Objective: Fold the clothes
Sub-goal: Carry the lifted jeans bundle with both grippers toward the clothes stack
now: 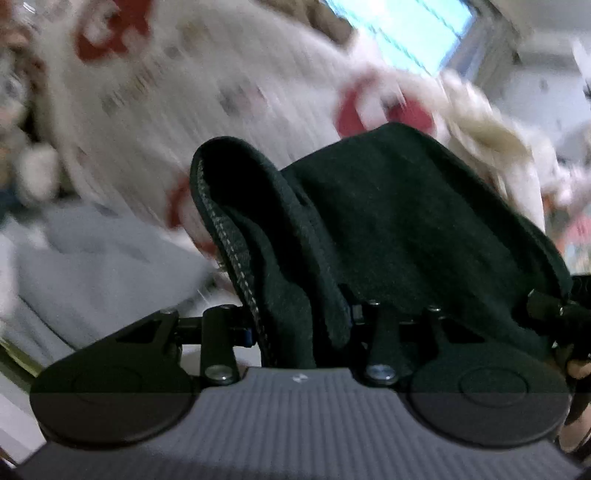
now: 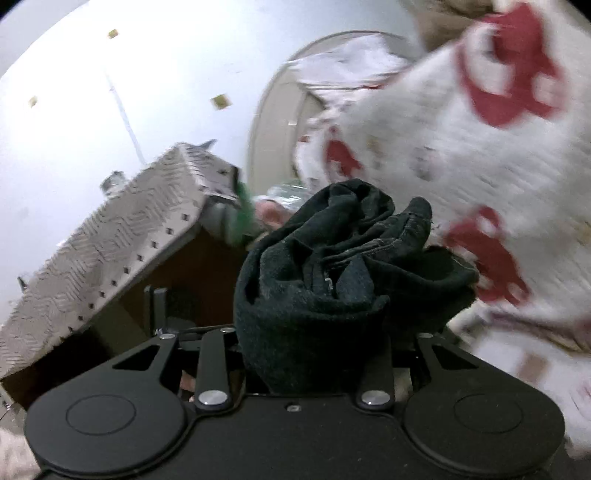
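Both claws closed on the dark garment (image 1: 388, 221): left gripper (image 1: 325, 332) pinching a broad span with a stitched hem curling over beside it, right gripper (image 2: 314, 354) clamped on a thick bunched wad of the same black cloth (image 2: 340, 266). Fingertips buried under fabric in both views, so grip depth impossible to judge. Garment lifted off any surface, held up in front of a white cloth with red prints (image 2: 461, 155), much of it blurred.

Likely to go wrong: bunched wad on the right slipping free if pulled taut, since too many layers sit between the fingers; uneven hold giving a crooked fold; loose hem on the left snagging on the linkage; dark fabric dragging across the printed cloth and catching it.

No flat folding surface clearly visible. Grey bedding or sheet (image 1: 92, 258) low in the left view. White ceiling (image 2: 110, 92), a patterned box-like object (image 2: 110, 236) and a round-framed shape (image 2: 273, 110) in the right view; bright window (image 1: 399, 29) in the left
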`<state>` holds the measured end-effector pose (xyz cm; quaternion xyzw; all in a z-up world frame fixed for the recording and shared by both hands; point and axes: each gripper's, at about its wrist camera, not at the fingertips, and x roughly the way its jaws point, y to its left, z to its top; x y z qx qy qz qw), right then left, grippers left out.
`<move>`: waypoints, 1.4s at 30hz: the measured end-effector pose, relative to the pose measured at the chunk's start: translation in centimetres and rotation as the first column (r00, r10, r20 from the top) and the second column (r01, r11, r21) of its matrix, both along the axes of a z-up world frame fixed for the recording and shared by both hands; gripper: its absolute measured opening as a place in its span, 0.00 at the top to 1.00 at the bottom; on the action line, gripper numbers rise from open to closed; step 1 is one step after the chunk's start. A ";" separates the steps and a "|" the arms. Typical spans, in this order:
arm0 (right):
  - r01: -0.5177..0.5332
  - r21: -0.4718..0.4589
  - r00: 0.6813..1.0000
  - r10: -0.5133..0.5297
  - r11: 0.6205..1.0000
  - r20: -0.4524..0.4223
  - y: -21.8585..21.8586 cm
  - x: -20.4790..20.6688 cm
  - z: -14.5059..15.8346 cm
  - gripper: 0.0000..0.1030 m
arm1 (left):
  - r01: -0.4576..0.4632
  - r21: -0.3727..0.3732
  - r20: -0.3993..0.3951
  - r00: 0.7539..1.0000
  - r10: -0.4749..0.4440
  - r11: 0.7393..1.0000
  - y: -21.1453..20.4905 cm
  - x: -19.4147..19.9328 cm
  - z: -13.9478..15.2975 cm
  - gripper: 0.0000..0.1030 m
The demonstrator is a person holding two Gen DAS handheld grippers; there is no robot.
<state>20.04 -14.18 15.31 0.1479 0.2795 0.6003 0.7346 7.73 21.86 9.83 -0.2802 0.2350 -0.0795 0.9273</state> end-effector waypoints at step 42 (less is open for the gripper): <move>0.313 -0.253 0.885 -0.378 0.915 -0.271 18.4 17.5 -22.7 0.36 | -0.402 0.246 -0.057 0.903 0.427 0.882 8.4 1.3 -13.8 0.40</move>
